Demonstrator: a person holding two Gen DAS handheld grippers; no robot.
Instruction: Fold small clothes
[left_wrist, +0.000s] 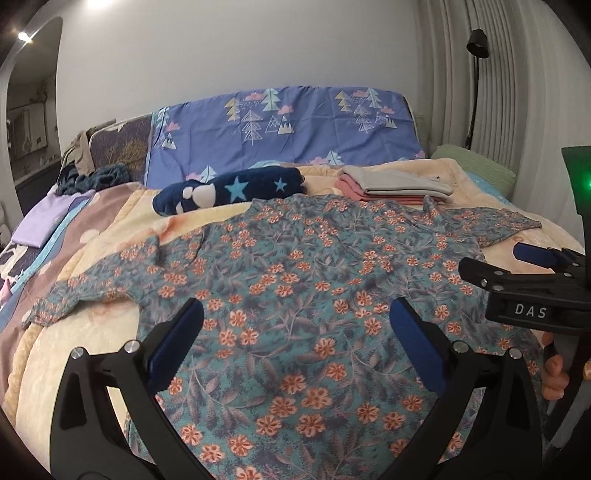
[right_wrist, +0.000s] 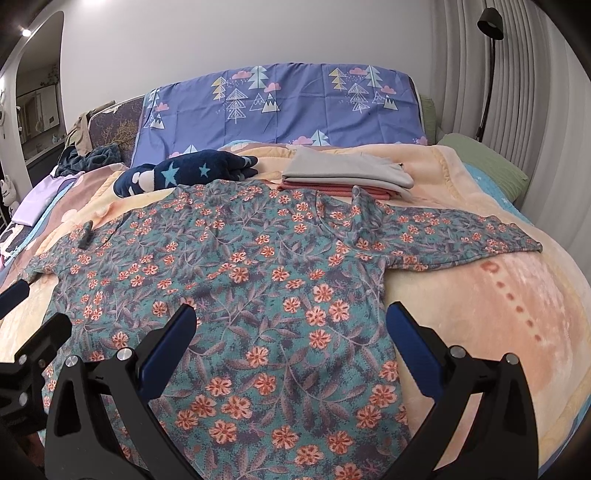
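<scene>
A teal shirt with orange flowers (left_wrist: 295, 280) lies spread flat on the cream blanket, sleeves out to both sides; it also shows in the right wrist view (right_wrist: 258, 280). My left gripper (left_wrist: 295, 314) hovers open above the shirt's lower body, holding nothing. My right gripper (right_wrist: 291, 317) hovers open above the shirt's lower right part, its right finger (right_wrist: 410, 339) near the side seam. The right gripper also shows in the left wrist view (left_wrist: 532, 273), at the right edge beside the shirt. The left gripper's finger (right_wrist: 14, 295) shows at the left edge of the right wrist view.
A folded stack of grey and pink clothes (right_wrist: 347, 177) sits behind the shirt. A navy star-print plush item (right_wrist: 184, 173) lies at the back left. A blue tree-print pillow (right_wrist: 280, 103) stands against the wall. A green pillow (right_wrist: 484, 162) and floor lamp (right_wrist: 487, 74) are at right.
</scene>
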